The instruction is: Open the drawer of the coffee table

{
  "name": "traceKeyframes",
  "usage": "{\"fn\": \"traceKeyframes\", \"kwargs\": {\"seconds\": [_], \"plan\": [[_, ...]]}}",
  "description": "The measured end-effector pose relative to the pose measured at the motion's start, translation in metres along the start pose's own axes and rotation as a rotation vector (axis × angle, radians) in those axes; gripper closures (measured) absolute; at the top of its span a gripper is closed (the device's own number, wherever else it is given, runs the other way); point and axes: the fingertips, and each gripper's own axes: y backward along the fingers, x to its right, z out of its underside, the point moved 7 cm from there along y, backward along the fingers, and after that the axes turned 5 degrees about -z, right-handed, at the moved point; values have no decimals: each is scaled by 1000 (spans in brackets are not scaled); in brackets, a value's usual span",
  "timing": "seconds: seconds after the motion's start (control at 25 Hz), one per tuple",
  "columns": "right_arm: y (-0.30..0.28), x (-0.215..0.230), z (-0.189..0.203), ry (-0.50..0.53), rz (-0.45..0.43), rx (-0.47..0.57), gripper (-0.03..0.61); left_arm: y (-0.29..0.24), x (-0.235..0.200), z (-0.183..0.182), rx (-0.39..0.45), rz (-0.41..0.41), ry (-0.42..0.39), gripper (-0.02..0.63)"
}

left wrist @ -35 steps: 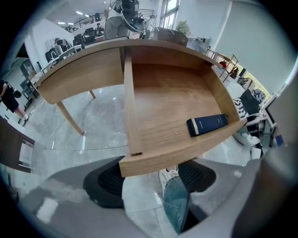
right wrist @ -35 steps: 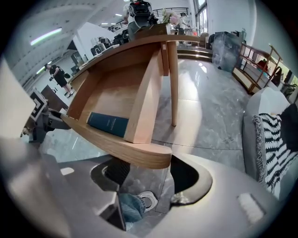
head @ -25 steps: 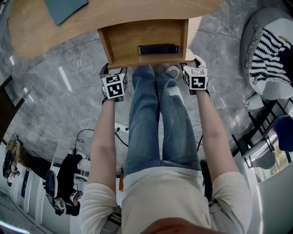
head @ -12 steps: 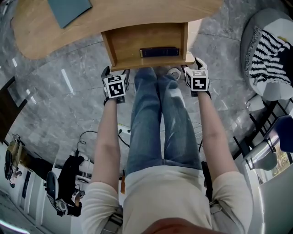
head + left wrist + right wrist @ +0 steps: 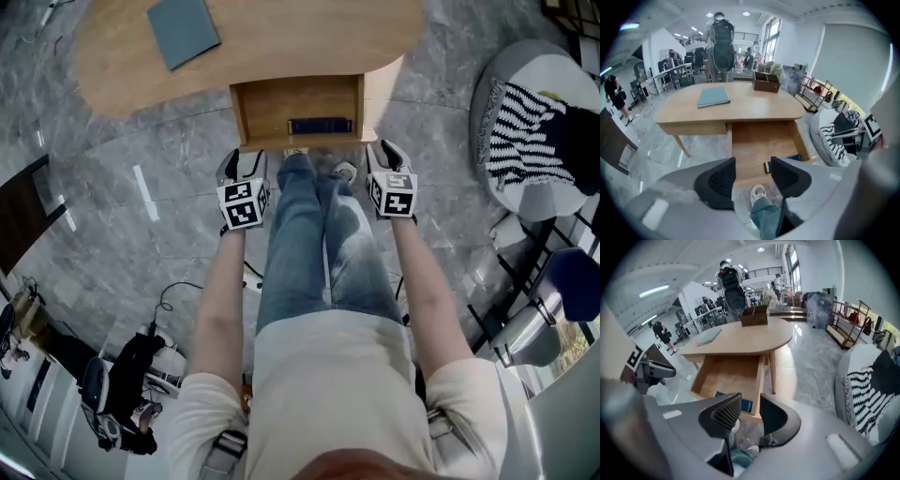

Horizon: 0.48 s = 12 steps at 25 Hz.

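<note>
The drawer (image 5: 298, 111) is shown pulled out of the surface (image 5: 281, 47) (a dark box (image 5: 320, 126) lies inside). The left gripper (image 5: 241, 159) is held at its 7 o'clock and the right gripper (image 5: 385, 152) at its 5 o'clock, with fingers closing and nothing grasped.

A cream short-sleeved T-shirt (image 5: 328, 375) and blue jeans (image 5: 314, 244), faded paler along the thighs, were worn. A white trainer (image 5: 758, 193) with a grey toe patch was recorded below one hem. Grey webbing straps (image 5: 223, 452) with buckles were noted at the waist. The left gripper (image 5: 753, 171) and right gripper (image 5: 750, 408) were logged as grey-shelled with black ribbed pads, each carrying a white cube (image 5: 241, 203) printed with black square markers. Both sets of jaws were closing, with nothing between them.
</note>
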Motion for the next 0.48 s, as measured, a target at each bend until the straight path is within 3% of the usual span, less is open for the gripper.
{"fn": "traceKeyframes", "kwargs": {"seconds": [0.12,0.2,0.32,0.48], "plan": [[42,-12,-33,10,-18,97,575,36,21,-27,87,-8,38,422],[69,-21,-49,47,-42,139,575,61,34,-41,142,-24,67,526],[112,-39,-60,137,-76,173,576,101,55,-51,202,-25,98,615],[166,-63,-70,234,-121,225,575,151,85,-58,266,2,92,615]]}}
